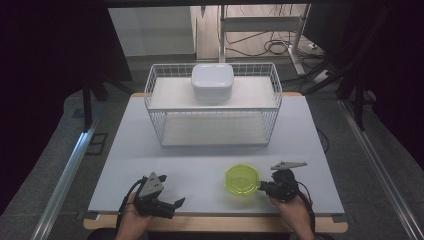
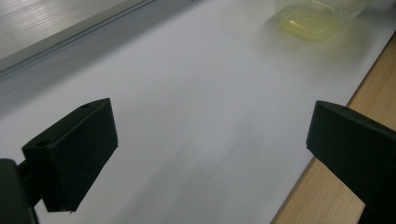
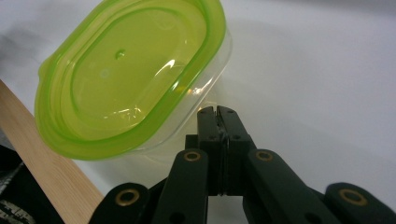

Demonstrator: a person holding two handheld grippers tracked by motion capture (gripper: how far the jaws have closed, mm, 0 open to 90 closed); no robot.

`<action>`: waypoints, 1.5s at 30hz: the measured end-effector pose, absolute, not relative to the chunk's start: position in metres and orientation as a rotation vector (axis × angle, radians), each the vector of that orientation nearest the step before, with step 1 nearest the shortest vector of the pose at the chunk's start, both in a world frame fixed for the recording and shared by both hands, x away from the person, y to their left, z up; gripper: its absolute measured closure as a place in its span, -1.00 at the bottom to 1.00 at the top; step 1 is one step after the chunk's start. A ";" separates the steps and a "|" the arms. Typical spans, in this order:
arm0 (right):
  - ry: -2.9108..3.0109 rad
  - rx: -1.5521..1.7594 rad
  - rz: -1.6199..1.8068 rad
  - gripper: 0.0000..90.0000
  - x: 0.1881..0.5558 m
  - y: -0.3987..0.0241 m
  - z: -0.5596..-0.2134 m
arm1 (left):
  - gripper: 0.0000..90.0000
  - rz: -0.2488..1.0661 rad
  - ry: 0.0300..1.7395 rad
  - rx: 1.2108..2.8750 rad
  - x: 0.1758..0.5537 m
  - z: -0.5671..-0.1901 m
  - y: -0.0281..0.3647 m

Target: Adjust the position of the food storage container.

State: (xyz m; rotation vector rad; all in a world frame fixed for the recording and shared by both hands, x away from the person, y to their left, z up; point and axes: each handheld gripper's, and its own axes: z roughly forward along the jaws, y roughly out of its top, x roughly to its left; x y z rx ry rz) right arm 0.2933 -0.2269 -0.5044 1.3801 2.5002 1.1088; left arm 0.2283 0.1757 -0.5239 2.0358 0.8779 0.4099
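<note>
A clear tub with a lime-green lid (image 1: 242, 179) stands on the white table top (image 1: 190, 160) near the front right. My right gripper (image 1: 261, 187) sits just to its right, with its jaws shut tight together. In the right gripper view the tips (image 3: 218, 112) are right at the clear wall under the green lid (image 3: 126, 74), with nothing between them. Whether they touch the wall I cannot tell. At the front left my left gripper (image 1: 172, 206) is open; its jaws stand wide apart over bare table (image 2: 210, 149), and the tub (image 2: 308, 23) is a blur far ahead.
A white wire shelf rack (image 1: 212, 107) stands across the back of the table, with a white lidded box (image 1: 212, 81) on its top level. The table's wooden front edge (image 1: 215, 223) runs close under both hands. Beyond the table, cables lie on the floor.
</note>
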 end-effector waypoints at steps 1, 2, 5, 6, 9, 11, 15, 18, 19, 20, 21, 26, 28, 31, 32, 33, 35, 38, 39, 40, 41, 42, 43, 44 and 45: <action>2.503 1.380 1.116 0.98 0.295 -0.225 -0.505 | -0.96 0.408 0.877 2.036 0.228 -0.524 0.175; 2.504 1.378 1.122 0.98 0.296 -0.223 -0.505 | -0.96 0.409 0.876 2.038 0.228 -0.524 0.175; 2.515 1.374 1.139 0.98 0.300 -0.215 -0.506 | -0.96 0.409 0.876 2.041 0.228 -0.524 0.175; 2.518 1.367 1.143 0.98 0.301 -0.213 -0.506 | -0.96 0.409 0.876 2.041 0.228 -0.524 0.175; 2.536 1.340 1.153 0.98 0.305 -0.203 -0.507 | -0.96 0.409 0.875 2.042 0.228 -0.524 0.175; 2.549 1.320 1.157 0.98 0.307 -0.195 -0.508 | -0.96 0.409 0.874 2.043 0.229 -0.524 0.175; 2.570 1.291 1.157 0.98 0.312 -0.180 -0.509 | -0.96 0.409 0.875 2.042 0.228 -0.524 0.175; 2.585 1.265 1.161 0.98 0.315 -0.169 -0.509 | -0.96 0.409 0.875 2.042 0.228 -0.524 0.175; 2.589 1.257 1.162 0.98 0.317 -0.165 -0.509 | -0.96 0.409 0.874 2.043 0.228 -0.524 0.175; 2.593 1.248 1.163 0.98 0.318 -0.162 -0.509 | -0.96 0.409 0.874 2.043 0.228 -0.524 0.175; 2.598 1.245 1.166 0.98 0.319 -0.159 -0.509 | -0.96 0.409 0.874 2.043 0.228 -0.524 0.175; 2.622 1.217 1.164 0.98 0.323 -0.145 -0.511 | -0.96 0.409 0.873 2.044 0.228 -0.524 0.175; 2.630 1.209 1.163 0.98 0.324 -0.143 -0.511 | -0.96 0.409 0.873 2.044 0.228 -0.524 0.175; 2.622 1.198 1.157 0.96 0.324 -0.143 -0.511 | -0.96 0.408 0.873 2.044 0.228 -0.524 0.175; 2.614 1.196 1.152 0.95 0.324 -0.145 -0.511 | -0.96 0.408 0.873 2.045 0.228 -0.524 0.175; 2.607 1.193 1.143 0.93 0.325 -0.147 -0.511 | -0.96 0.408 0.872 2.046 0.228 -0.524 0.175; 2.582 1.186 1.132 0.91 0.324 -0.151 -0.509 | -0.96 0.409 0.871 2.047 0.228 -0.524 0.175; 2.556 1.177 1.132 0.87 0.324 -0.155 -0.506 | -0.96 0.409 0.870 2.049 0.228 -0.525 0.175; 2.530 1.162 1.127 0.83 0.323 -0.160 -0.502 | -0.96 0.409 0.871 2.049 0.228 -0.525 0.175; 2.520 1.157 1.127 0.80 0.322 -0.162 -0.501 | -0.96 0.409 0.872 2.050 0.228 -0.525 0.175; 2.512 1.147 1.125 0.76 0.321 -0.164 -0.499 | -0.95 0.409 0.872 2.050 0.228 -0.525 0.175; 2.512 1.147 1.125 0.76 0.321 -0.164 -0.499 | -0.95 0.409 0.873 2.053 0.228 -0.525 0.175; 2.491 1.129 1.115 0.69 0.318 -0.168 -0.496 | -0.95 0.410 0.878 2.058 0.228 -0.525 0.176; 2.491 1.129 1.115 0.69 0.318 -0.168 -0.496 | -0.94 0.410 0.878 2.058 0.228 -0.525 0.176; 2.477 1.113 1.121 0.60 0.315 -0.171 -0.494 | -0.94 0.406 0.883 2.063 0.228 -0.525 0.176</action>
